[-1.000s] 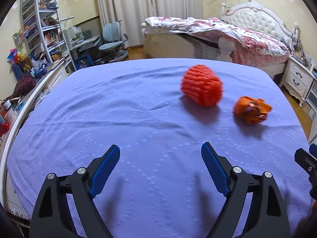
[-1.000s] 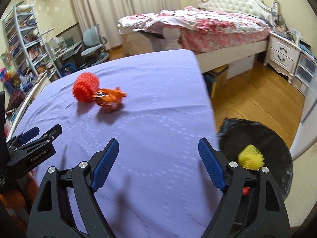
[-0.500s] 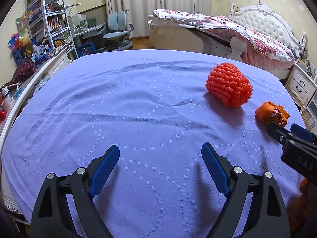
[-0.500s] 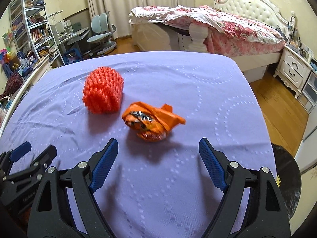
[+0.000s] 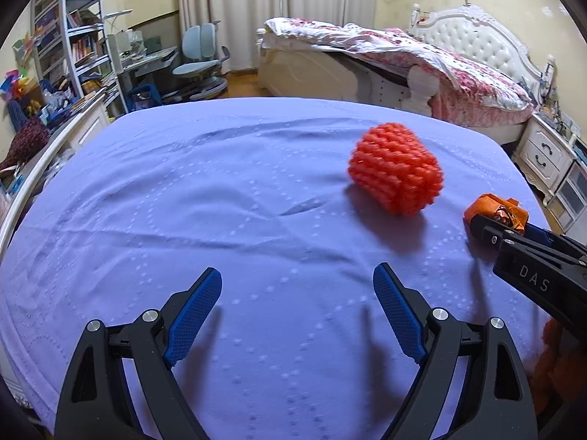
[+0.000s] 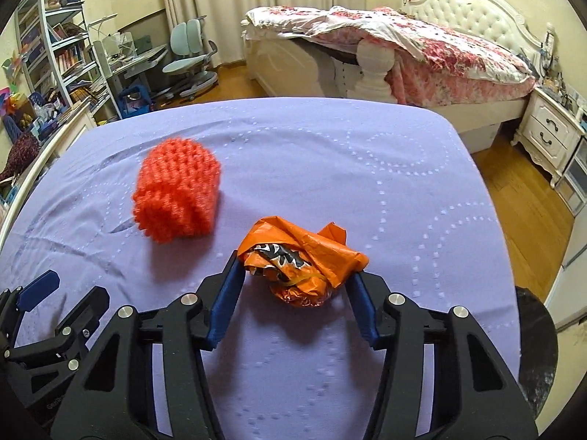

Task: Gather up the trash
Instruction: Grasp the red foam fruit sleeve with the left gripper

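Right hand-held gripper has swung in from the counter's edge and its jaws have just been closing around the orange wrapper.
Both blue pads now flank the crumpled wrapper and touch its sides, while it sits on the purple-clothed counter. Just beyond and to the left lies the red foam net, resting on its side, apart from the wrapper. Left hand-held gripper hangs over bare cloth nearer the front edge, jaws wide with nothing between them; the red net is ahead of it and to its right. At far right, a black bin stands on the floor beside the counter.
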`<action>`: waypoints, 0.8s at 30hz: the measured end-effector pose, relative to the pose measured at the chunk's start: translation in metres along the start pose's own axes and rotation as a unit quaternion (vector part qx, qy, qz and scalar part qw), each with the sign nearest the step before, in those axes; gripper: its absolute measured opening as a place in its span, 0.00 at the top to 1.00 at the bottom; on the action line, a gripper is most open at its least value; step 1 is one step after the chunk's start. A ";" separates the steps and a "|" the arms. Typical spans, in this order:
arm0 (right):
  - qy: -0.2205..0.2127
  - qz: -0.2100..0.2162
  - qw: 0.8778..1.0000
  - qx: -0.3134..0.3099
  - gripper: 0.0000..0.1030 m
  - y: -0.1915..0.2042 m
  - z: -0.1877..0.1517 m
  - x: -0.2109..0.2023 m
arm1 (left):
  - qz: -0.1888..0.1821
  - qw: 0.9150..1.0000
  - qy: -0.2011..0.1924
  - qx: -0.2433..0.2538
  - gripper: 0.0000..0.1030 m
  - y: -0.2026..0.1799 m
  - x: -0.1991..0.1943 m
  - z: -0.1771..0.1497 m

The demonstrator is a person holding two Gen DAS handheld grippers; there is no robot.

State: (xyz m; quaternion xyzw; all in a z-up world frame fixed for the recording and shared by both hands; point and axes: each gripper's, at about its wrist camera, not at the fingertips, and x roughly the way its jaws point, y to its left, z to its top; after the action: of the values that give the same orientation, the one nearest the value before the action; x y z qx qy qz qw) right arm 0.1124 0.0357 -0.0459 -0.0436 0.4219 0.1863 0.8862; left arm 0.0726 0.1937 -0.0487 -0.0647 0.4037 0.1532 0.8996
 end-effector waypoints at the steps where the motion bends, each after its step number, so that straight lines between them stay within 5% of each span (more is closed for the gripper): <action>1: 0.000 -0.003 1.000 0.006 0.49 -0.005 0.001 0.000 | -0.004 1.000 -0.001 0.004 0.18 -0.004 0.001 0.001; 13: -0.002 -0.009 0.999 0.038 0.49 -0.052 0.009 0.002 | -0.022 0.999 -0.006 0.034 0.18 -0.054 0.013 0.018; 24: 0.003 0.005 0.999 0.043 0.49 -0.059 0.011 0.006 | -0.012 1.000 -0.004 0.026 0.18 -0.062 0.037 0.044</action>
State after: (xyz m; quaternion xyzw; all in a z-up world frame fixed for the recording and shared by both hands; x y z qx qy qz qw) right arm 0.1452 -0.0149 -0.0484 -0.0038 0.4325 0.1718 0.8851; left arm 0.1478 0.1541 -0.0475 -0.0458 0.4033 0.1322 0.9043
